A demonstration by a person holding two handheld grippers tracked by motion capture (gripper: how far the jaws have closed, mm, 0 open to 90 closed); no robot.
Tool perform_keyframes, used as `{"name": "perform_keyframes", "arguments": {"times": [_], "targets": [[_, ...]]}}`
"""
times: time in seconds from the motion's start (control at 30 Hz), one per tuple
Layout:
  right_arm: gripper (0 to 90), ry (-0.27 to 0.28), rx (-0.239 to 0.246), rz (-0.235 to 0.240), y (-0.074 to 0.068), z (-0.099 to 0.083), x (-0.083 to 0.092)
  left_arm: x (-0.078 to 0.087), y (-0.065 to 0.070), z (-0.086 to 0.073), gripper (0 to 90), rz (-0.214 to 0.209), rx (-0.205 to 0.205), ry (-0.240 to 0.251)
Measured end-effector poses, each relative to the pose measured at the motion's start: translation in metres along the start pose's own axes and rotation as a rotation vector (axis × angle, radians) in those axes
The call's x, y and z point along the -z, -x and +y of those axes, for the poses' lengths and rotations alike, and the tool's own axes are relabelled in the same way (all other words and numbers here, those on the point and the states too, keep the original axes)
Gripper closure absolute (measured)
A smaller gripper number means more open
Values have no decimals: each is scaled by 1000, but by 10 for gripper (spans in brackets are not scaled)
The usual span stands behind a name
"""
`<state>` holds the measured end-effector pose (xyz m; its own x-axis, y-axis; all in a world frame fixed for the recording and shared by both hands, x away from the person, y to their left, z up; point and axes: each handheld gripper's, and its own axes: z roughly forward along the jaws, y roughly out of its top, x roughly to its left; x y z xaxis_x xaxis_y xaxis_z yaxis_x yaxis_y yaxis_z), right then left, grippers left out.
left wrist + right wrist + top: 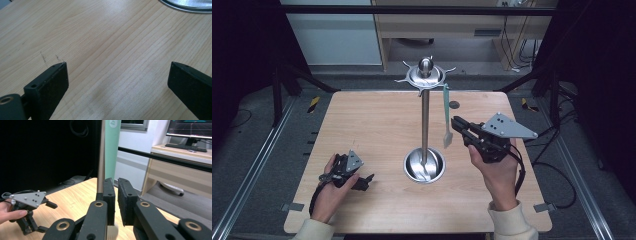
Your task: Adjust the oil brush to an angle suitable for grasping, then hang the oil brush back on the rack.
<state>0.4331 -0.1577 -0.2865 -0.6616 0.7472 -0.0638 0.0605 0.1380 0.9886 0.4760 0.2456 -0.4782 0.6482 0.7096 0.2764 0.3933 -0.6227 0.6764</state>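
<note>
Pale green silicone brush [446,116] hangs from the steel utensil stand [425,120]; right gripper [455,125], nearly clenched beside it, could knock it off. Left gripper [368,181] rests released.

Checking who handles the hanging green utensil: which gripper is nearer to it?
Right. The right gripper is right beside the green utensil hanging from the stand; the left gripper rests low across the table.

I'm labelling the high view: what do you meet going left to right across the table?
Left hand-held gripper → stand's round steel base → hanging green spatula → right hand-held gripper.
</note>
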Motion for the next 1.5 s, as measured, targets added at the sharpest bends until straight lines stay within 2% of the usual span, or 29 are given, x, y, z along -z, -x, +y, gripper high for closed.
{"name": "perform_keyframes", "arguments": {"times": [0.23,0.5,0.6,0.83,1.07,1.5], "targets": [[782,-14,10,-69,0,2,5,0,0,0,30,-1,-2,-1],[591,-27,8,-160,4,3,7,0,0,0,30,-2,-2,-4],[533,-37,-4,-180,7,2,6,-1,0,0,30,2,-11,2],[426,-57,-21,-208,15,0,6,0,0,0,30,-2,-2,-3],[258,-97,-50,-261,23,-4,3,0,0,0,30,-2,3,1],[116,-137,-61,-296,39,-11,5,0,-1,0,30,6,-5,10]]}}
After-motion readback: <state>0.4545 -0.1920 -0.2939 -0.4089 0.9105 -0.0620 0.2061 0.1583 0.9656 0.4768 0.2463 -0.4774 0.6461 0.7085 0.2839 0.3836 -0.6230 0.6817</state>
